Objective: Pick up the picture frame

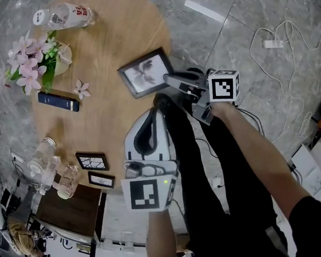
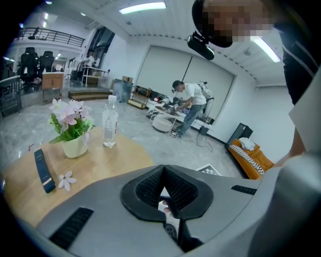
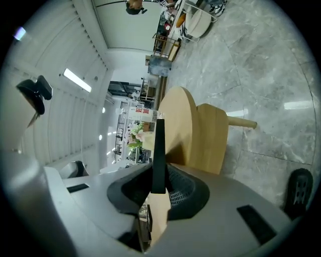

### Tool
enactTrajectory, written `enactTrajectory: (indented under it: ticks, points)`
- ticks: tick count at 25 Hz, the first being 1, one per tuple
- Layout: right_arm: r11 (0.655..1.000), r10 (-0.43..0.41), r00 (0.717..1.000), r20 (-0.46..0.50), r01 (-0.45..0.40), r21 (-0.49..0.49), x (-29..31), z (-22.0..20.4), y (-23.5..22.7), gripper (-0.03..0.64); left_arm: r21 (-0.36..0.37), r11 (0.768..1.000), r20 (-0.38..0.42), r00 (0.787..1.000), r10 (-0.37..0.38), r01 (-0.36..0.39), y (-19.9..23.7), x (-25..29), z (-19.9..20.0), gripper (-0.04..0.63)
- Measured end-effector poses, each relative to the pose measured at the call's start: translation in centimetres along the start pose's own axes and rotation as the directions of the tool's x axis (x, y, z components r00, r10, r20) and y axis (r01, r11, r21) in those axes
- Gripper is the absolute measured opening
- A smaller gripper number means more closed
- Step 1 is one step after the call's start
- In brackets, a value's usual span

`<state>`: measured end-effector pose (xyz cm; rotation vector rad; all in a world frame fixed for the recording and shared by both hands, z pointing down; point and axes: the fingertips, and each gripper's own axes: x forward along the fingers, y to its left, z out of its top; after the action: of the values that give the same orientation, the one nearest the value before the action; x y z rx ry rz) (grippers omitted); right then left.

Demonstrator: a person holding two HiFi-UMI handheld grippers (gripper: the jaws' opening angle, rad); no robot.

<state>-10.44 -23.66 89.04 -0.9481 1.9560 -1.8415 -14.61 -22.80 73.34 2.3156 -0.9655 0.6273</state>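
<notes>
Head view: a picture frame sits at the right edge of a round wooden table, with the right gripper at its near corner and the left gripper nearer.

Left gripper view: its jaws are together and hold nothing.

Right gripper view: only here do the narrowly parted jaws show, pinching the frame's thin dark edge.

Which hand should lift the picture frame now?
Right. The right gripper has its jaws clamped on the picture frame at its edge; the left gripper is shut, empty and away from it.
</notes>
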Motion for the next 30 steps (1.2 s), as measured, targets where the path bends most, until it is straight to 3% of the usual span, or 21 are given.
enactTrajectory:
  ticks: [2, 6, 11, 15, 19, 30]
  points:
    - [1.0, 0.011, 1.0, 0.002, -0.011, -0.001, 0.1, -0.1, 0.6, 0.069, -0.018, 1.0, 0.0, 1.0, 0.005, -0.005, 0.0, -0.2, 0.1, 0.012]
    - [1.0, 0.02, 1.0, 0.002, -0.02, -0.002, -0.1, -0.6, 1.6, 0.067, 0.024, 1.0, 0.021, 1.0, -0.006, 0.005, -0.1, -1.0, 0.5, 0.012]
    - [0.999, 0.029, 0.999, 0.019, -0.029, 0.03, -0.4, -1.2, 3.4, 0.067, -0.015, 1.0, 0.024, 1.0, 0.012, -0.012, -0.4, -2.6, 1.4, 0.014]
    - [0.998, 0.048, 0.997, 0.053, -0.05, 0.047, -1.2, -0.7, 6.0, 0.067, 0.036, 0.999, 0.037, 0.999, 0.002, -0.004, -0.7, -4.5, 2.2, 0.012]
    - [0.99, 0.088, 0.99, 0.111, -0.099, 0.096, -2.4, 0.1, 9.8, 0.067, 0.044, 0.999, 0.045, 0.999, 0.001, -0.003, -1.5, -7.0, 3.8, 0.012]
    - [0.971, 0.217, 0.946, 0.24, -0.234, 0.045, -4.7, 4.9, 24.9, 0.067, 0.083, 0.996, 0.148, 0.989, 0.005, -0.018, -2.7, -13.7, 10.9, 0.012]
